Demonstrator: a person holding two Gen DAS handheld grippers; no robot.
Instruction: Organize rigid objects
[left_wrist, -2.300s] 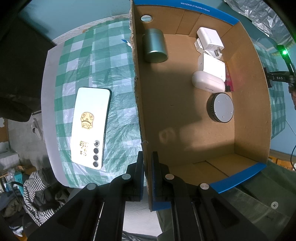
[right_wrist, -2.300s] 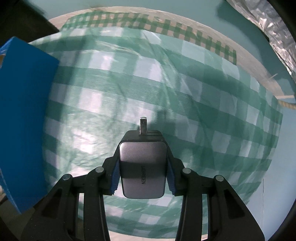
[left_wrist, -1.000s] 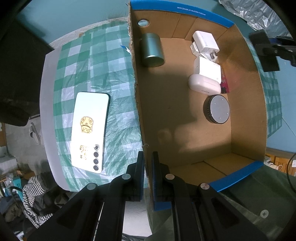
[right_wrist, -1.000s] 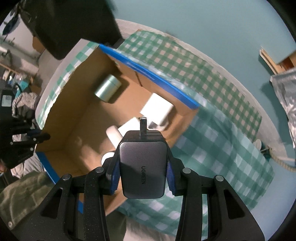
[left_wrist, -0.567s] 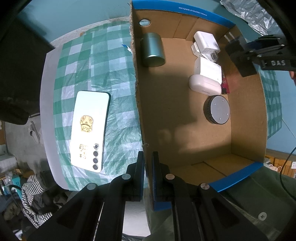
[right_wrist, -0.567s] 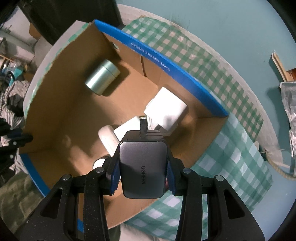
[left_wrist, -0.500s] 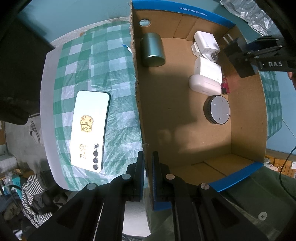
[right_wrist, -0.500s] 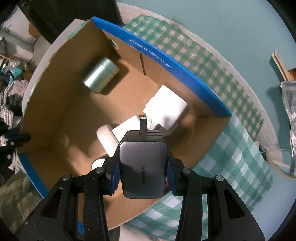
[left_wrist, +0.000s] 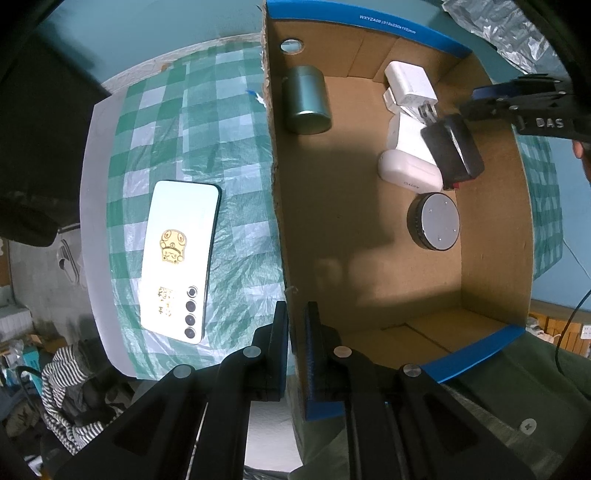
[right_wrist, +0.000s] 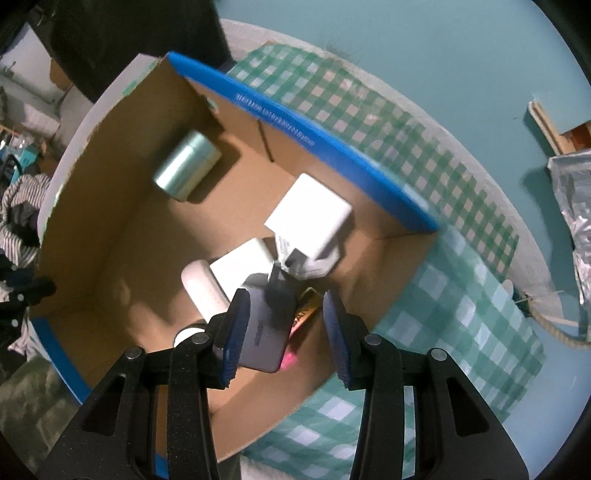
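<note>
A cardboard box (left_wrist: 491, 229) with blue rims stands on a green checked cloth. My left gripper (left_wrist: 295, 332) is shut on the box's left wall. My right gripper (right_wrist: 282, 325) is open above the box's far right corner; it also shows in the left wrist view (left_wrist: 513, 107). The grey charger (right_wrist: 264, 332) is blurred and dropping out of it toward the box floor; in the left wrist view the charger (left_wrist: 452, 151) is over the white items. A white phone (left_wrist: 177, 258) lies on the cloth left of the box.
In the box lie a green tin (left_wrist: 306, 99), a white plug adapter (left_wrist: 410, 88), a white case (left_wrist: 408, 173), a round grey puck (left_wrist: 434, 221) and a pink item (right_wrist: 303, 317). Crumpled foil (right_wrist: 572, 192) lies off the cloth. Striped fabric (left_wrist: 66, 398) is below the table edge.
My right gripper has opened and the grey charger has slipped out, tilting and falling into the box. The left gripper still holds the box wall.
</note>
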